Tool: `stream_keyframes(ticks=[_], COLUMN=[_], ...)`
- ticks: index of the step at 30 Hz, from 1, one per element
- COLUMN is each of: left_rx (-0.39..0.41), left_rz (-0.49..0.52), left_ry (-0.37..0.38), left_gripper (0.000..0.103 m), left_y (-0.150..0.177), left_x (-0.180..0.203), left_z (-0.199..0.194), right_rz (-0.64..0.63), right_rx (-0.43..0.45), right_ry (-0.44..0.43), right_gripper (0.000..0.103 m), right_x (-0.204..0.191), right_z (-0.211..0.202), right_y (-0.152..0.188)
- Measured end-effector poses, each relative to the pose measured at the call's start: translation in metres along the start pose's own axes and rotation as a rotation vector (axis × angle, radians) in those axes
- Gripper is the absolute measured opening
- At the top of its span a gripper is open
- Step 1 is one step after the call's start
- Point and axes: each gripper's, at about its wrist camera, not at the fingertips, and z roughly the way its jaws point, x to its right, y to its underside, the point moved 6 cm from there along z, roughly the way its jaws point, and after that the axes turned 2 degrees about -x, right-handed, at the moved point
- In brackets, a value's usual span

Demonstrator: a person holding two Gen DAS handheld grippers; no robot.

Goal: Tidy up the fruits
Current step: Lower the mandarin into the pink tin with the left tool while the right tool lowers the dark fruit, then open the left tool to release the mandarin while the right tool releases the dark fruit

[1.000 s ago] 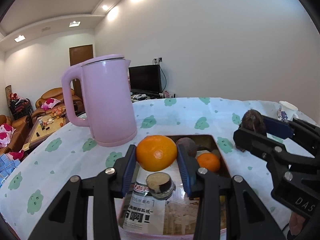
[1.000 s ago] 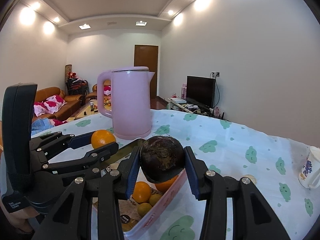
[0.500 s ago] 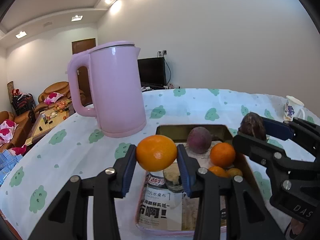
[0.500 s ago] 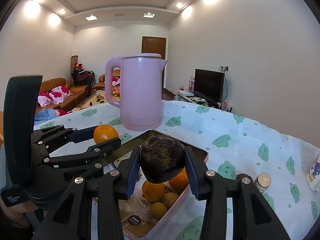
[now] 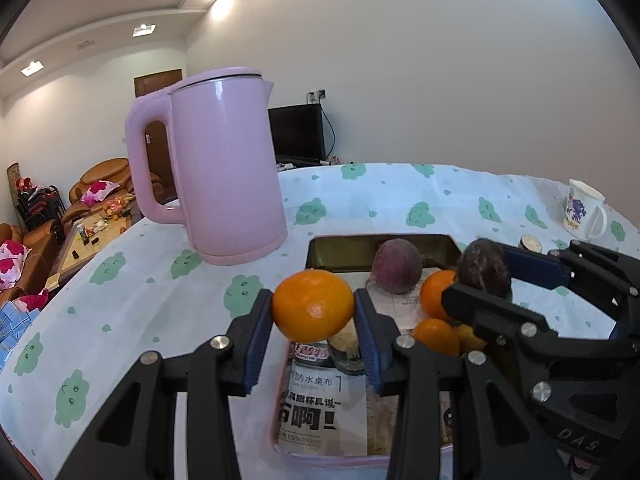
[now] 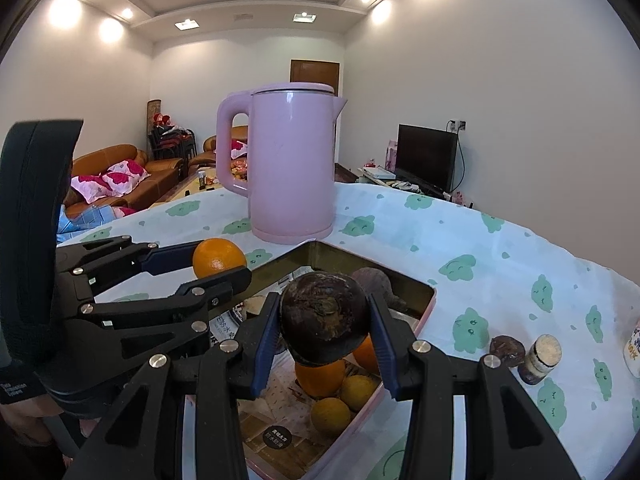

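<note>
Two tools clenched: left tool [image 5: 314, 312] around an orange [image 5: 313, 305], right tool [image 6: 324, 326] around a dark fruit [image 6: 324, 316].

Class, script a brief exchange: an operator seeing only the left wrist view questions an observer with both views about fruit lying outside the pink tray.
Operator: Is any fruit lying on the tablecloth? The right tool blocks my sight.
Observer: Yes. A small dark wrinkled round fruit lies on the green-patterned white tablecloth, outside the pink rectangular tray, beside a small cork-topped brown jar.
Operator: Does the right tool grip its fruit on both sides?
Observer: Yes. Both blue pads press against the large dark brown round fruit, held above the oranges in the tray.
</note>
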Motion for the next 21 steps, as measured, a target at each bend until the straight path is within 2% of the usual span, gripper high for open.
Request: stream_keyframes(ticks=[11, 16, 20, 21], left_rx=[-0.077, -0.080, -0.077, -0.073], left_rz=[0.009, 0.013, 0.018, 0.014], left_ry=[0.032, 0.024, 0.008, 0.001], left_gripper=[0.042, 0.044, 0.049, 0.056], left_y=[0.006, 0.008, 0.007, 0.006], left_x=[0.000, -0.001, -0.001, -0.002], left_z=[0.012, 0.010, 0.005, 0.003], right_rz=[0.023, 0.033, 0.050, 0.059], right_rx=[-0.067, -0.085, -0.075, -0.073], right_ry=[-0.044, -0.089, -0.094, -0.091], right_gripper=[0.045, 0.046, 0.054, 0.059], right_x=[0.000, -0.001, 0.002, 0.004], right_z=[0.013, 0.015, 0.012, 0.011], right_y=[0.007, 0.009, 0.009, 0.009])
